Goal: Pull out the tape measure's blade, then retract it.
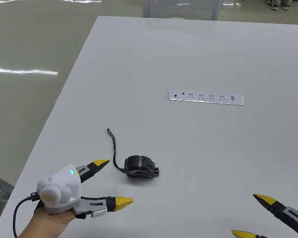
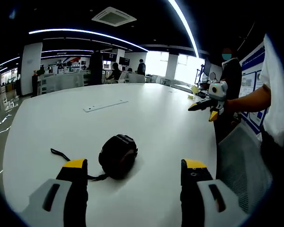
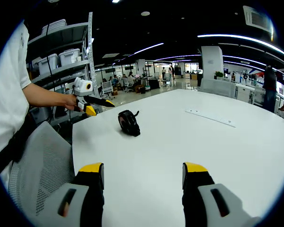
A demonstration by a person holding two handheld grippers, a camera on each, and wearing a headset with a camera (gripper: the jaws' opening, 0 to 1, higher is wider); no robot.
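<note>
The tape measure [image 1: 139, 166] is set on the table [image 1: 188, 59], pretty much in the near left part of it. Its strap [image 1: 112, 144] is laid flat on the table, trailed off toward 11 o'clock from the body. The power strip [image 1: 205, 97] is placed further back, at roughly 1 o'clock from the tape measure and well apart from it. The left gripper [image 1: 118, 181] is held just beside the tape measure at about 8 o'clock, pointed its way, not touching. The right gripper [image 1: 245, 214] is found out at 4 o'clock, well apart, by the near edge. In the right gripper view a chair [image 3: 42, 161] is seen at the table's edge, around 8 o'clock.
</note>
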